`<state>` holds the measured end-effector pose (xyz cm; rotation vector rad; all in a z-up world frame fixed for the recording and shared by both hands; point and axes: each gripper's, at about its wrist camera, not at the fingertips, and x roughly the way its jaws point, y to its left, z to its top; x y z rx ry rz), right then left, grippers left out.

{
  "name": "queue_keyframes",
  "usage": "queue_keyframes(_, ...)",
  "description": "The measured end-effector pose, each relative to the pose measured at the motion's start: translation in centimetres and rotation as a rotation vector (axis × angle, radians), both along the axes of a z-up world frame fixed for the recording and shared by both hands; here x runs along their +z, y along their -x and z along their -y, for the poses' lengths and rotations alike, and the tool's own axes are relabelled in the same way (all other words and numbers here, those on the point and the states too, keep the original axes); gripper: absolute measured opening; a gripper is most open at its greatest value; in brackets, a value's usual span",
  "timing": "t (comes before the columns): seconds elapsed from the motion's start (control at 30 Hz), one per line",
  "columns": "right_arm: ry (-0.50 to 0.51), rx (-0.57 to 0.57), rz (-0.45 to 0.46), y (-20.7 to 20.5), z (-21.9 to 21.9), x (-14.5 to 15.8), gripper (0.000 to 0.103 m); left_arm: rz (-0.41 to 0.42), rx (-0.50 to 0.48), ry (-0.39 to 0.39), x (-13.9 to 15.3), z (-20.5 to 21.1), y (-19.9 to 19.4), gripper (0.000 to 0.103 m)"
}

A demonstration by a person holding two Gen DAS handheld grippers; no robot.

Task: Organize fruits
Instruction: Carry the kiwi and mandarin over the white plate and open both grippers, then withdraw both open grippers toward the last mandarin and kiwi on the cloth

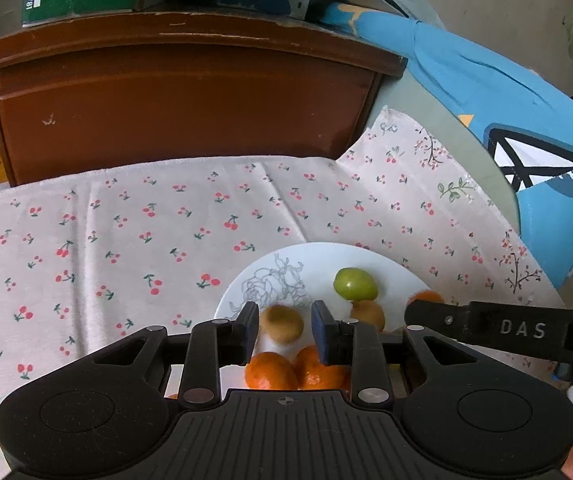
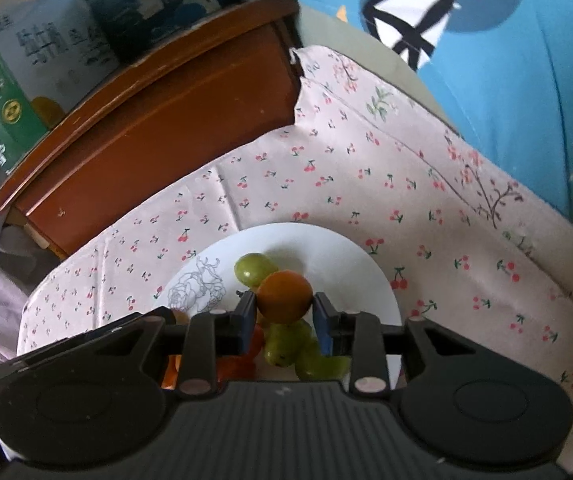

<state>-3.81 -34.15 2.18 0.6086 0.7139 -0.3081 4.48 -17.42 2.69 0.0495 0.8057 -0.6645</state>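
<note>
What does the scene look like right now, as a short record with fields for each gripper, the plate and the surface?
left gripper: open, fingers either side of a brown fruit
right gripper: shut on an orange fruit
plate: white, holds green, orange and brown fruits
surface: cherry-print cloth
</note>
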Motion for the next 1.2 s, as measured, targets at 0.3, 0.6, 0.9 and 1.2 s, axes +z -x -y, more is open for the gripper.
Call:
queue_keyframes(0.3,-0.024,-0.009,0.045,0.1,0.5,0.9,0.033,0.017,0.068,0.016,2.1,-1.1,0.2,0.060)
queue_keyframes(0.6,-0.033,0.033,0.094,0.3,-0.3,2.1,0.033,0.048,0.117,-0.003,4.9,-3.9,0.5,0.070)
queue_keyframes(0.9,-0.015,0.140,0.128,0.5,-3.4,2.9,0.033,0.048,0.154,-0.053,5.7,-7.1,1.2,0.070)
queue_keyframes(1.2,0.065,0.307,0.137,1.2,-8.6,3.0,0.033,0.052,0.212,-0.083,6.0,-10.6,2.6,0.072)
